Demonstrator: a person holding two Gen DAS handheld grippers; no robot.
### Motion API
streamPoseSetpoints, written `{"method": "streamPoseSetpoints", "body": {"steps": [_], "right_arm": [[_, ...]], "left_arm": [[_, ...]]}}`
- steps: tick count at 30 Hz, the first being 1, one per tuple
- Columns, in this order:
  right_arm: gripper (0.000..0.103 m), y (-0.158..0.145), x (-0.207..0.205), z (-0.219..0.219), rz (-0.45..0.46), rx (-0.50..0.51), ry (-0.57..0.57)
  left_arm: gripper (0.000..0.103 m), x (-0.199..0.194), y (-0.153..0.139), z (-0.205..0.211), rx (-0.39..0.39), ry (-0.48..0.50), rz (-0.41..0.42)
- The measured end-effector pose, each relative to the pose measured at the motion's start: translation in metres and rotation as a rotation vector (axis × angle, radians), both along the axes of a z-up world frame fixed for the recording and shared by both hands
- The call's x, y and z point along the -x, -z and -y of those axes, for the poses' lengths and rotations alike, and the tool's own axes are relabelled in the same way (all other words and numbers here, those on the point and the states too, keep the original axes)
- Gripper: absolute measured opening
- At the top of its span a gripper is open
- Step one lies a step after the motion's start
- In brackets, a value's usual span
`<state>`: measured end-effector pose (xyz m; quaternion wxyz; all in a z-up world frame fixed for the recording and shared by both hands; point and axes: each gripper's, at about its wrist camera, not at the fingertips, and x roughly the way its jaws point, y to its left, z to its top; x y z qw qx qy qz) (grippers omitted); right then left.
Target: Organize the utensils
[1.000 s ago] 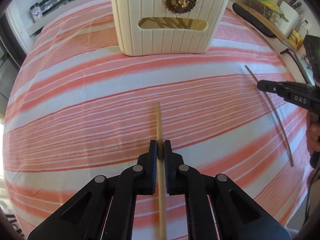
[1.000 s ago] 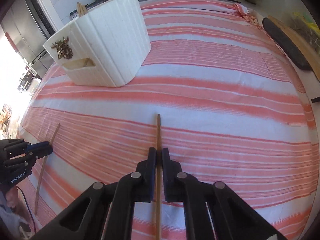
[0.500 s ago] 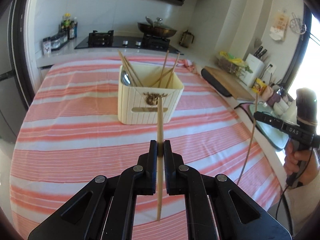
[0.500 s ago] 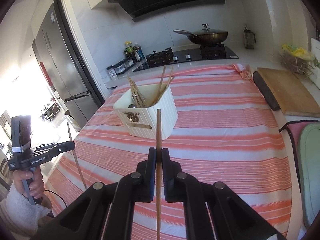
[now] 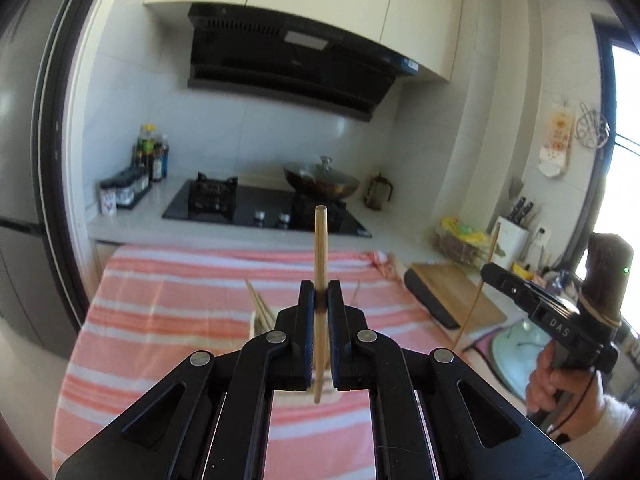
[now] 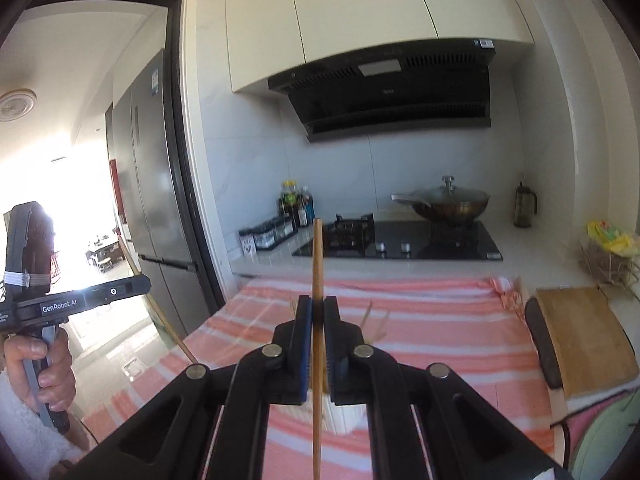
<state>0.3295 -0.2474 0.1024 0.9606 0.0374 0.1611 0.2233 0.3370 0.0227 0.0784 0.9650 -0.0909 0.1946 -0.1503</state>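
My left gripper (image 5: pixel 320 294) is shut on a wooden chopstick (image 5: pixel 321 240), held upright high above the orange-striped table (image 5: pixel 160 320). My right gripper (image 6: pixel 317 308) is shut on a second chopstick (image 6: pixel 317 260), also upright. Each gripper shows in the other's view: the right gripper (image 5: pixel 486 272) with its thin stick (image 5: pixel 472 312) at the right, the left gripper (image 6: pixel 142 285) with its stick (image 6: pixel 168 324) at the left. The cream utensil holder (image 5: pixel 254 326) (image 6: pixel 344 416) stands on the table, mostly hidden behind my fingers; several sticks (image 5: pixel 260 304) poke out of it.
Beyond the table runs a counter with a black hob and a lidded wok (image 5: pixel 320 184), and spice bottles (image 5: pixel 152 156) at the left. A wooden cutting board (image 6: pixel 584 336) and a dark roll (image 6: pixel 540 344) lie at the table's right. A fridge (image 6: pixel 160 200) stands left. A person's hand (image 5: pixel 556 380) grips the right handle.
Both grippers have risen well off the table with their chopsticks and tilted up toward level. The views swung from the cloth to the kitchen wall, and the holder dropped behind the fingers.
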Motion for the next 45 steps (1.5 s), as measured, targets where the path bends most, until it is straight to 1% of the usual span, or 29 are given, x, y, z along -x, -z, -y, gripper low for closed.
{"method": "streamPoseSetpoints", "body": {"steps": [3,6,8,10,11,14,15,16,17,18,19,20,21,22,24,26,28,29,30,31,34,36,38,39,40,45], "right_arm": [[0.006,-0.015,-0.032,-0.016,0.08,-0.033,0.013],[0.006,-0.008,-0.064,-0.034,0.119,-0.028,0.049],[0.006,0.007,-0.083,-0.047,0.123,0.003,0.062],[0.006,0.03,-0.102,-0.059,0.083,0.032,0.056],[0.006,0.043,-0.113,-0.065,0.046,0.047,0.042],[0.006,0.087,-0.14,-0.077,-0.119,0.067,-0.019],[0.007,0.102,-0.149,-0.079,-0.187,0.066,-0.047],[0.008,0.117,-0.156,-0.081,-0.261,0.067,-0.072],[0.008,0.131,-0.163,-0.083,-0.334,0.075,-0.086],[0.008,0.141,-0.167,-0.084,-0.39,0.086,-0.091],[0.011,0.147,-0.167,-0.083,-0.418,0.093,-0.088],[0.017,0.149,-0.164,-0.081,-0.426,0.099,-0.081],[0.031,0.146,-0.158,-0.077,-0.417,0.101,-0.071],[0.05,0.14,-0.149,-0.073,-0.394,0.094,-0.069],[0.07,0.121,-0.129,-0.063,-0.333,0.072,-0.071],[0.072,0.103,-0.108,-0.054,-0.29,0.082,-0.045],[0.08,0.088,-0.087,-0.049,-0.274,0.114,-0.002],[0.082,0.083,-0.072,-0.046,-0.268,0.128,0.024],[0.086,0.077,-0.061,-0.043,-0.263,0.138,0.054],[0.087,0.074,-0.045,-0.04,-0.255,0.15,0.09],[0.087,0.069,0.001,-0.033,-0.236,0.179,0.155],[0.088,0.069,0.031,-0.029,-0.243,0.199,0.181],[0.095,0.068,0.056,-0.026,-0.256,0.218,0.212],[0.101,0.069,0.068,-0.026,-0.257,0.225,0.222],[0.103,0.069,0.079,-0.025,-0.252,0.226,0.228],[0.103,0.061,0.123,-0.026,-0.222,0.223,0.213]], "left_arm": [[0.004,-0.035,-0.005,0.01,-0.027,-0.05,0.039],[0.004,-0.073,0.013,0.023,-0.07,-0.073,-0.007],[0.004,-0.095,0.032,0.029,-0.1,-0.074,-0.061],[0.005,-0.112,0.054,0.035,-0.13,-0.068,-0.122],[0.005,-0.12,0.066,0.035,-0.14,-0.066,-0.155],[0.005,-0.135,0.097,0.033,-0.135,-0.056,-0.254],[0.008,-0.137,0.106,0.032,-0.131,-0.057,-0.285],[0.013,-0.139,0.114,0.029,-0.124,-0.058,-0.315],[0.036,-0.139,0.12,0.027,-0.119,-0.059,-0.341],[0.067,-0.136,0.125,0.024,-0.12,-0.066,-0.356],[0.077,-0.129,0.127,0.022,-0.122,-0.081,-0.346],[0.087,-0.12,0.126,0.019,-0.125,-0.098,-0.317],[0.092,-0.109,0.125,0.018,-0.13,-0.111,-0.292],[0.094,-0.1,0.124,0.018,-0.137,-0.126,-0.279],[0.099,-0.081,0.121,0.018,-0.152,-0.157,-0.258],[0.103,-0.054,0.113,0.023,-0.166,-0.184,-0.204],[0.103,-0.031,0.105,0.028,-0.168,-0.169,-0.167],[0.103,-0.019,0.103,0.03,-0.168,-0.152,-0.177],[0.103,-0.011,0.102,0.034,-0.181,-0.146,-0.206],[0.103,-0.001,0.1,0.037,-0.195,-0.148,-0.221],[0.103,0.035,0.095,0.05,-0.25,-0.214,-0.188],[0.103,0.057,0.092,0.057,-0.29,-0.245,-0.176],[0.103,0.076,0.09,0.063,-0.31,-0.26,-0.165],[0.103,0.085,0.089,0.066,-0.315,-0.267,-0.157],[0.103,0.093,0.089,0.067,-0.313,-0.272,-0.154],[0.103,0.123,0.083,0.074,-0.294,-0.304,-0.157]]}}
